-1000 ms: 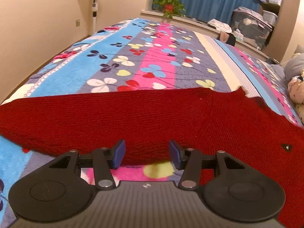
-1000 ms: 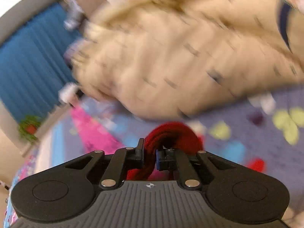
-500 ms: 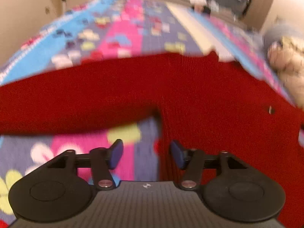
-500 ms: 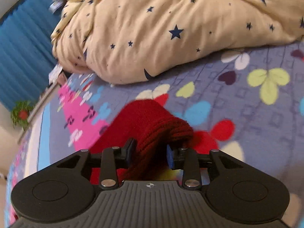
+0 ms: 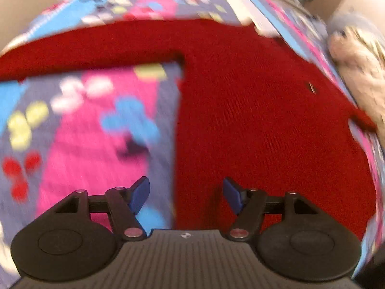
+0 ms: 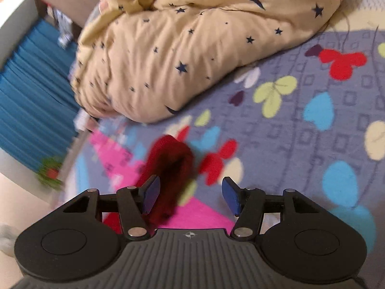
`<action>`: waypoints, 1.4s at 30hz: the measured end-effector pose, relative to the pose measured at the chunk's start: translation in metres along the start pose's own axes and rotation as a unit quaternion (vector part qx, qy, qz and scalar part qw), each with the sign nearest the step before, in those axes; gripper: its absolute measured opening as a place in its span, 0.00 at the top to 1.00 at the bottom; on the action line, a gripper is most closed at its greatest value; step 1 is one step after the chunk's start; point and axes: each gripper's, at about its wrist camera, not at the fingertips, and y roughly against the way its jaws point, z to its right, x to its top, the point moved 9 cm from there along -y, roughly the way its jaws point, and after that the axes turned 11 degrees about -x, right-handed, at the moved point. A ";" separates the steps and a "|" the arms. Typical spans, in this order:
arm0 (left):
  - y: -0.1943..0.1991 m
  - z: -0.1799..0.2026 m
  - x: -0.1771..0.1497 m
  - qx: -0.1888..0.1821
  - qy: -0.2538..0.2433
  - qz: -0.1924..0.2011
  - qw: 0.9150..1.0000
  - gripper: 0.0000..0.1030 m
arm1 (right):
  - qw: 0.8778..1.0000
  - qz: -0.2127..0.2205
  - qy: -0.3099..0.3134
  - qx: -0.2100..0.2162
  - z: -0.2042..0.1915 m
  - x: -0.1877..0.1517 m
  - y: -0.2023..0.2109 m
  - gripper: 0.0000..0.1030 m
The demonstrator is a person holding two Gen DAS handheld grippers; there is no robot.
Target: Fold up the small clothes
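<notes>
My left gripper [image 5: 185, 196] is wide apart above the red sweater [image 5: 259, 110], which lies flat on the bed [image 5: 84, 132]. My right gripper [image 6: 191, 196] is also spread, and the sweater's sleeve end [image 6: 170, 166] lies loose by its left finger.

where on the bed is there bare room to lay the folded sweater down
Bare bedspread lies left of the red sweater body, under its outstretched sleeve. More lies right of the sleeve cuff, below the star-print duvet. It is crowded along the sweater's right edge, where the bedding presses close.
</notes>
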 end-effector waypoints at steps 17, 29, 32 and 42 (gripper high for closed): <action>-0.021 0.027 -0.035 0.095 -0.109 0.032 0.989 0.20 | 0.983 -0.094 -0.125 0.098 -0.030 0.020 -0.103 0.49; -0.019 0.027 -0.036 0.094 -0.105 0.038 0.989 0.19 | 0.936 0.216 0.271 -0.066 -0.113 0.026 -0.037 0.72; -0.018 0.026 -0.036 0.094 -0.103 0.036 0.990 0.19 | 0.967 0.042 0.186 -0.171 -0.045 0.017 -0.088 0.71; -0.012 0.025 -0.036 0.098 -0.085 0.036 0.991 0.18 | 0.967 0.002 0.227 -0.115 -0.053 -0.013 -0.012 0.61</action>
